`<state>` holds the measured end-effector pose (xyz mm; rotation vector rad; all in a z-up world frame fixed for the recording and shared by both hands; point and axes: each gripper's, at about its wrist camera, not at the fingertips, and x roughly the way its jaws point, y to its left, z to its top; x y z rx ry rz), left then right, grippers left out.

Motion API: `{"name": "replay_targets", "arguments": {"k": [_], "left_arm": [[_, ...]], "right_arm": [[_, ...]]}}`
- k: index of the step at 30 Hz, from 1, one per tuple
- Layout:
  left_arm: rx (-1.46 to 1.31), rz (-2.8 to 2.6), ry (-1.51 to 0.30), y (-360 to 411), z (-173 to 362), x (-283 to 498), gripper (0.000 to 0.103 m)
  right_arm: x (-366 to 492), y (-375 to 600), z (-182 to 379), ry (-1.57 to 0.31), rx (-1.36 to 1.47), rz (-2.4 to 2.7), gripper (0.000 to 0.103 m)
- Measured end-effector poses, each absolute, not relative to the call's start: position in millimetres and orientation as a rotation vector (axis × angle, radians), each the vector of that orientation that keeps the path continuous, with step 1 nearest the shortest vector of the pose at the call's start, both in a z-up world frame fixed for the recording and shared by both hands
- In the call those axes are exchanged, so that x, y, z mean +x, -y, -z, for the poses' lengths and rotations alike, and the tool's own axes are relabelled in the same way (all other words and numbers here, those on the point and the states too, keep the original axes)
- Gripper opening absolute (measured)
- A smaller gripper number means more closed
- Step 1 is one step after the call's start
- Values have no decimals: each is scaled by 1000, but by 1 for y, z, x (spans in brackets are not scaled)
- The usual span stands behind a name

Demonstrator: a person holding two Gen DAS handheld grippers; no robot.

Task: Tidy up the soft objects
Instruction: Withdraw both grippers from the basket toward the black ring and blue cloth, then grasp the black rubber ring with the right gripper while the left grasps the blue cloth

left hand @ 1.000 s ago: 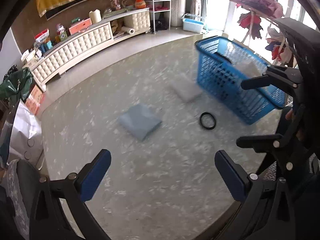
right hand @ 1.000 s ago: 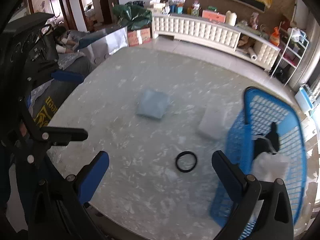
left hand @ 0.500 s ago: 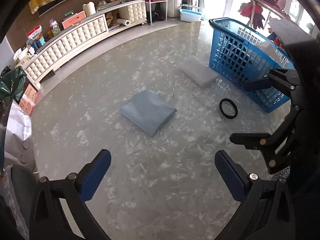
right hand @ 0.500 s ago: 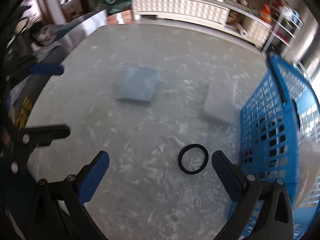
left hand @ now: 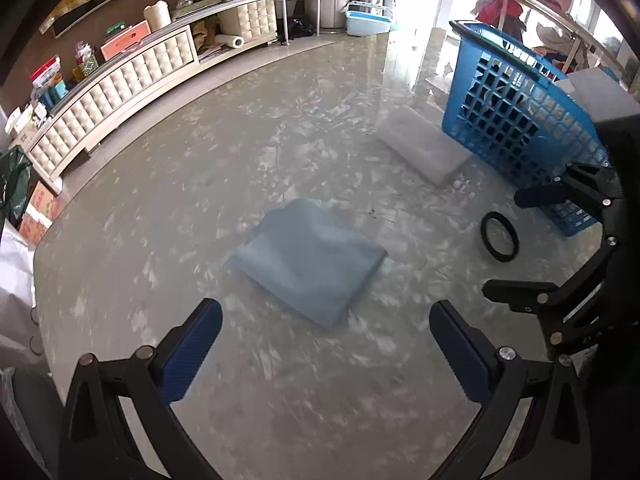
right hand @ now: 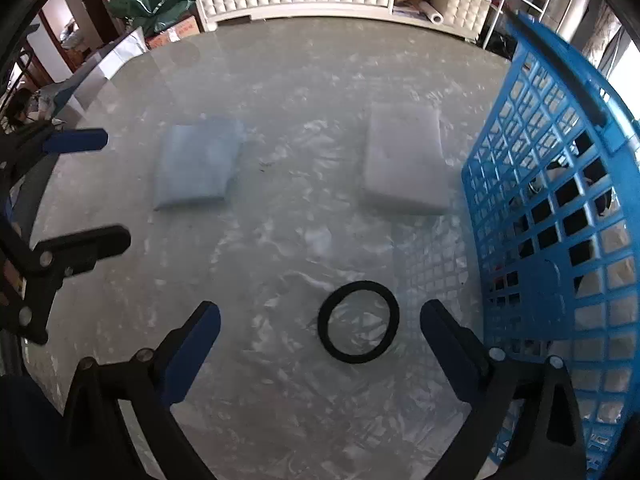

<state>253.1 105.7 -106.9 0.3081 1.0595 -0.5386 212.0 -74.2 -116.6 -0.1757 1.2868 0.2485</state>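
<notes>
A folded light-blue cloth [left hand: 308,256] lies on the marbled table, just ahead of my left gripper [left hand: 326,344], which is open and empty above it. A white foam pad [left hand: 420,148] rests farther back beside the blue basket [left hand: 516,120]. A black ring [right hand: 359,322] lies flat between the fingers of my right gripper [right hand: 320,350], slightly right of centre; its jaws stand wide and are closing, with no pad touching the ring. The right view also holds the blue cloth [right hand: 198,162], the foam pad [right hand: 404,158] and the basket [right hand: 560,216], which has dark and white items inside.
A long white tufted cabinet [left hand: 132,76] with clutter runs along the far wall. The right gripper's black frame [left hand: 576,264] fills the right side of the left view. Bags and boxes [right hand: 160,8] stand off the table's far left corner. The basket wall is close to my right finger.
Both grippers have dropped closer to the table. The blue cloth has grown larger ahead of the left gripper. The ring has come in between the right fingers, and the right view has rolled.
</notes>
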Motion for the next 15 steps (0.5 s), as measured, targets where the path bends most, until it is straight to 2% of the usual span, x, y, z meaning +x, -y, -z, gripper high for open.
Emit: {"name": "replay_targets", "arguments": {"k": [8, 15], "left_arm": [[396, 644, -1053, -97, 127, 272, 103], [398, 644, -1062, -96, 141, 291, 103]], "right_arm": [[214, 77, 138, -1313, -154, -226, 92], [211, 87, 148, -1333, -113, -185, 80]]}}
